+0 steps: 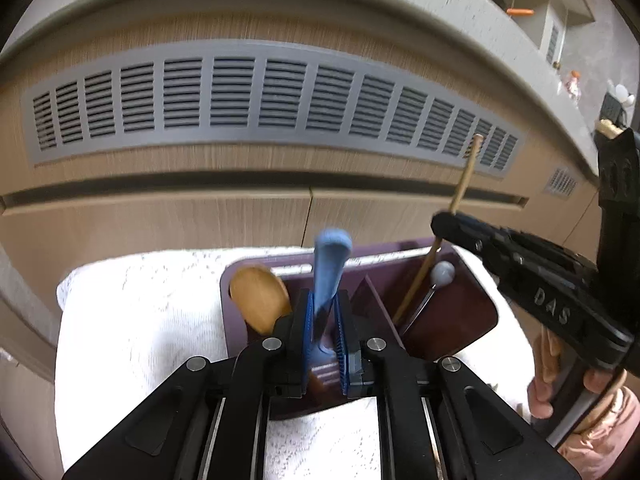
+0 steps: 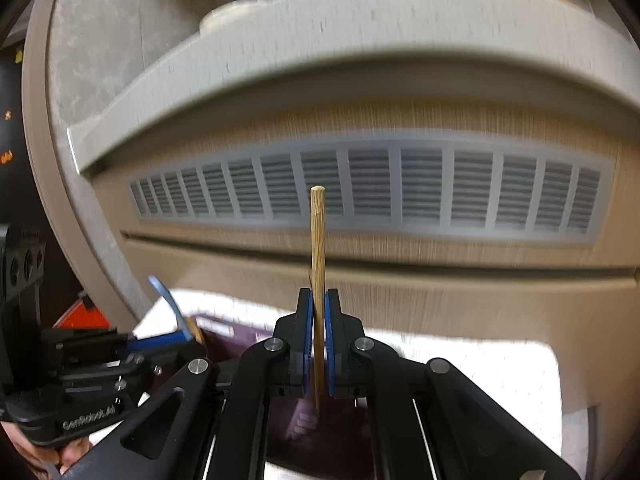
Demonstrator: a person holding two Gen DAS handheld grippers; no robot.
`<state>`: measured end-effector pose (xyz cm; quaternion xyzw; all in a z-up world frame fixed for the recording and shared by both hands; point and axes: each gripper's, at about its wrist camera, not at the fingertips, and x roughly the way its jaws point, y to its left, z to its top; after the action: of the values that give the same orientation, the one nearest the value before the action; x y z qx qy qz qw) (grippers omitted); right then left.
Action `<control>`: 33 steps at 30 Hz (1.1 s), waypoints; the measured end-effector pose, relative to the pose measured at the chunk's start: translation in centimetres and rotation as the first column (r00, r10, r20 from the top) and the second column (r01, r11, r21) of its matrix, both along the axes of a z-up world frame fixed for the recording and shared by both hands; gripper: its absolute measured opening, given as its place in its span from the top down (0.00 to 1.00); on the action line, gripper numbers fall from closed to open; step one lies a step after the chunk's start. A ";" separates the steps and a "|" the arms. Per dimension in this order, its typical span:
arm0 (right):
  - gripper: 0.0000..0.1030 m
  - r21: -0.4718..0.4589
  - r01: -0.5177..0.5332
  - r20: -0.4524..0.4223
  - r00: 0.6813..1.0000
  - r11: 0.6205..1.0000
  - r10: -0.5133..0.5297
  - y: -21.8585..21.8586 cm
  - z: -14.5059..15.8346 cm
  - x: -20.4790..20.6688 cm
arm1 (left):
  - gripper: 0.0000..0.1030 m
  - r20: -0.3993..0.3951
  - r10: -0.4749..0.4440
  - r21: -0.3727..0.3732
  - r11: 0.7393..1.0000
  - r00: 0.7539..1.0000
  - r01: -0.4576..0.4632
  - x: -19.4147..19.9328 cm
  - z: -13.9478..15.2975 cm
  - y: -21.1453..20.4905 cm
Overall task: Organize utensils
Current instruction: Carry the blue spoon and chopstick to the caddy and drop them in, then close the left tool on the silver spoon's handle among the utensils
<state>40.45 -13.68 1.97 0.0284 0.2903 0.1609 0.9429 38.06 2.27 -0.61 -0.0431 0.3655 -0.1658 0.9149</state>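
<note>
Your left hand-held gripper [image 1: 325, 332] is pinching the blue plastic handle [image 1: 330, 264] of a utensil between its blue pads, and the handle is sticking up past the fingertips. The working end is hiding behind the fingers, so you cannot tell what kind of utensil it is. It is hanging over the middle of the dark purple utensil caddy [image 1: 472, 320].

Your right hand-held gripper [image 2: 319, 332] is squeezing a thin, round wooden stick [image 2: 318, 248]. The stick is standing almost straight up between the pads. In the left wrist view its lower end is reaching down into the caddy's right compartment.

A light brown wooden spoon [image 1: 260, 300] is leaning in the caddy's left compartment with its bowl up. A slim metal tool with a pale round ball on top [image 1: 443, 274] is standing in the right compartment, just beside the stick.

The caddy is sitting on a white bumpy towel [image 1: 132, 320]. Behind it, light wood cabinet fronts [image 1: 160, 220] are rising up with a long grey slatted vent [image 1: 240, 96], and a pale counter [image 2: 320, 44] edge is running above. Everything is looking a bit blurry.
</note>
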 end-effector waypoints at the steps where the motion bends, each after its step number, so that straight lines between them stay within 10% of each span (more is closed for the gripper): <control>1: 0.95 -0.008 -0.007 -0.022 1.000 1.000 0.006 0.0 -0.4 0.0 | 0.86 -0.001 0.004 0.000 1.000 1.000 -0.004 -0.2 0.0 -0.1; 4: 0.87 -0.025 -0.009 -0.091 0.996 1.000 0.007 -0.3 -1.6 -0.3 | 0.68 0.010 0.009 0.010 1.000 1.000 -0.009 -1.2 0.3 -0.3; 6: 0.63 -0.022 0.008 -0.123 0.992 1.000 -0.011 -0.9 -2.0 -0.8 | 0.57 0.023 0.006 0.018 1.000 1.000 -0.007 -1.9 1.0 -0.9; 18: 0.16 -0.123 0.113 -0.039 0.992 0.986 -0.119 -3.9 0.1 -10.1 | 0.33 0.087 -0.035 0.069 0.997 0.996 0.029 -9.5 4.2 -1.4; 28: 0.05 -0.428 0.134 -0.027 0.987 0.894 -0.161 -4.8 -4.5 -18.7 | 0.33 -0.201 -0.217 0.044 0.972 0.955 0.230 -11.8 -3.8 -5.7; 33: 0.03 -0.386 0.105 -0.108 0.982 0.917 -0.157 -6.5 -6.4 -20.9 | 0.34 -0.244 -0.315 0.093 0.934 0.917 0.345 -12.5 -5.8 -9.1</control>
<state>19.54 -20.15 -4.39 -0.1235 0.3771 0.0359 0.9172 25.59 -6.86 -6.42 0.0623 0.4790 -0.2869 0.8273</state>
